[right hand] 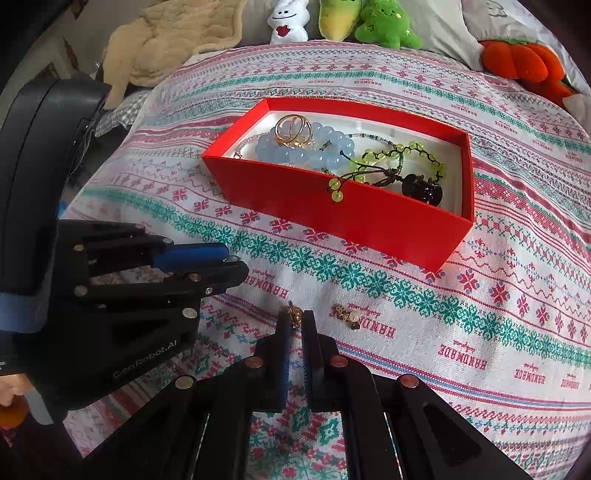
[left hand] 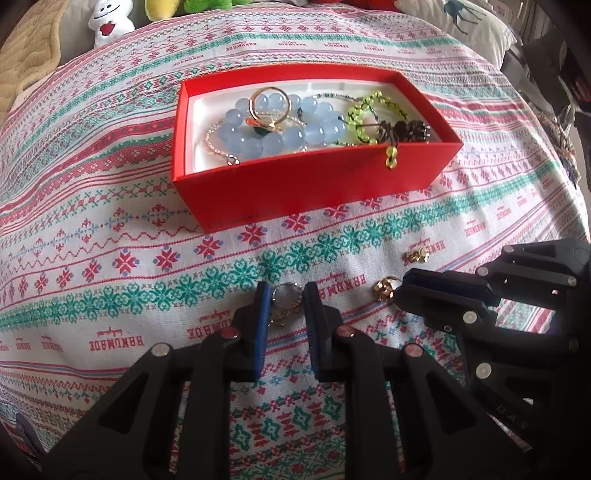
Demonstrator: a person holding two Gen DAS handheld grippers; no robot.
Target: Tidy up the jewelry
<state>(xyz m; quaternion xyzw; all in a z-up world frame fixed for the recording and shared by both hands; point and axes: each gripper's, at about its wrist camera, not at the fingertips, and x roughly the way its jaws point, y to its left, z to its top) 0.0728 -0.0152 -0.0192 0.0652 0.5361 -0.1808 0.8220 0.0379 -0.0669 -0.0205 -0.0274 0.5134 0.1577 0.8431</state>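
Observation:
A red box (left hand: pixel 310 184) (right hand: pixel 332 206) on the patterned cloth holds a blue bead bracelet (left hand: pixel 258 129), a gold ring (left hand: pixel 269 105), a green bead bracelet (left hand: pixel 365 110) and a dark pendant (right hand: pixel 421 186). My left gripper (left hand: pixel 285 295) is down at the cloth with its fingers close on either side of a clear-stone piece (left hand: pixel 286 295). My right gripper (right hand: pixel 295 319) is shut on a small gold piece (right hand: pixel 294 314), also seen in the left wrist view (left hand: pixel 384 290). A small gold earring (left hand: pixel 415 255) (right hand: pixel 345 314) lies loose on the cloth beside it.
The patterned cloth (left hand: pixel 110 258) covers the bed. Plush toys (right hand: pixel 369 22) and a beige blanket (right hand: pixel 166 37) lie at the far edge. An orange plush (right hand: pixel 517 62) lies at the far right.

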